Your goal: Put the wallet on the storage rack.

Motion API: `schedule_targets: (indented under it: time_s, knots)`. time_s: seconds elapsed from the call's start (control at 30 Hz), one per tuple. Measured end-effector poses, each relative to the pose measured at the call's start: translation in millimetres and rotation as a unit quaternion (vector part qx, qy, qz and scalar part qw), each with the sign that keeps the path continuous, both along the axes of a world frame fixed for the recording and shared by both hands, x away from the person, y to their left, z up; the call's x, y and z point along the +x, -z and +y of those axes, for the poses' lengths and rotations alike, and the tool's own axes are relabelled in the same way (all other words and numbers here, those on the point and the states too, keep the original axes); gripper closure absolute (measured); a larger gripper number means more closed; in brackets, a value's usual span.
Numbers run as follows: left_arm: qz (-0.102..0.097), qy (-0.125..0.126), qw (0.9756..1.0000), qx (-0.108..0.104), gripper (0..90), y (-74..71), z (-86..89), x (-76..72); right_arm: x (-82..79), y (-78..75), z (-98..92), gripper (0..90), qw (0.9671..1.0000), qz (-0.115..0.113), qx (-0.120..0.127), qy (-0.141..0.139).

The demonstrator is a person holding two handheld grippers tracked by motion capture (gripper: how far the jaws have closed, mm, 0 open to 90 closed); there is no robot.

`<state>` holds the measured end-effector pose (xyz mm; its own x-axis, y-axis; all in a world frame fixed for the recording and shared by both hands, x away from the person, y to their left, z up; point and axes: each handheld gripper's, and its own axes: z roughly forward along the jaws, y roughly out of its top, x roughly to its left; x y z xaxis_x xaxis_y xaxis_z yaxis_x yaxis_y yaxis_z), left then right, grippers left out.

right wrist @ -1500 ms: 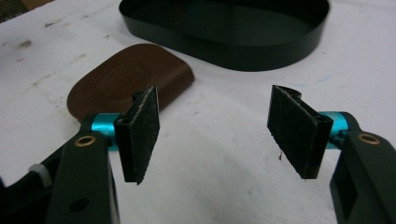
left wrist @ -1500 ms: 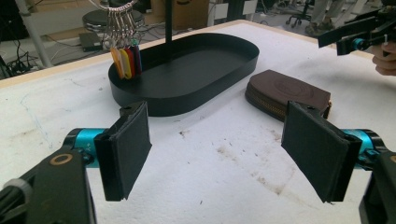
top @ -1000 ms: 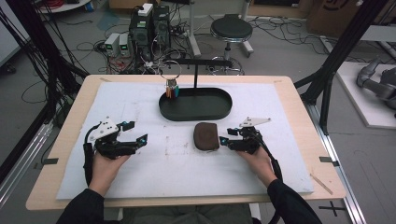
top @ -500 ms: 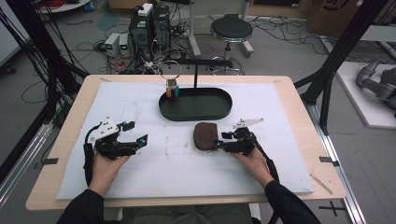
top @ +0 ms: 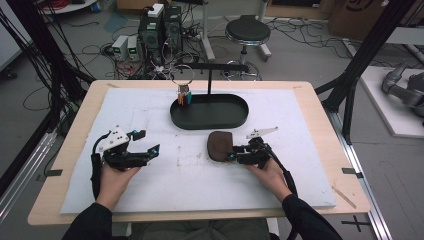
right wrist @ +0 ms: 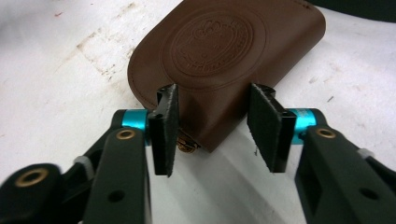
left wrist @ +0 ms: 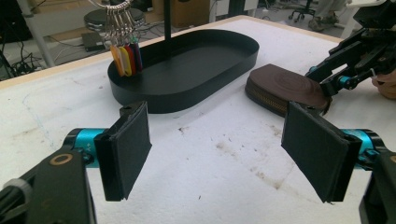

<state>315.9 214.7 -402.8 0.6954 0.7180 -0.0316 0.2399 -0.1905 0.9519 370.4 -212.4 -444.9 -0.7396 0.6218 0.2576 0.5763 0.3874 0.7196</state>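
Right gripper (right wrist: 212, 135) jaws just been closing, now straddling a corner of the brown leather pouch (right wrist: 224, 56), pads not yet pressing. Pouch lies mid-table, just before the black oval tray (top: 210, 112). Left gripper (left wrist: 224, 154) wide open, empty, near the left edge.

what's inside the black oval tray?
In the black oval tray, a thin black post stands upright, and a bunch of colored key tags on a key ring hangs into its left end. The remaining floor looks bare. The near wall hides a strip of floor behind it.
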Motion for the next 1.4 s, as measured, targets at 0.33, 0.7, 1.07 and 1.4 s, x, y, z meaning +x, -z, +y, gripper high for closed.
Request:
schedule_targets:
  time_s: [0.33,0.7,1.07,1.4]
  knots:
    - [-0.002,0.01,0.9999,0.008,23.6,0.2,-9.9,2.1,-5.5,-5.7,1.0,74.6,0.9996,-0.016,-0.011,-0.021]
    - [-0.002,0.016,0.9999,0.001,23.6,-1.6,-11.8,3.9,-10.7,-14.7,-1.7,80.2,0.9976,-0.054,-0.002,-0.044]
    - [0.0,0.052,0.9986,-0.011,23.6,-7.9,-33.9,13.0,-17.3,-26.1,-7.6,82.4,0.9935,-0.09,0.008,-0.07]
    - [0.041,0.107,0.9933,-0.017,23.6,-2.1,-59.7,24.7,-24.6,-34.2,-8.5,83.2,0.9875,-0.118,0.016,-0.103]
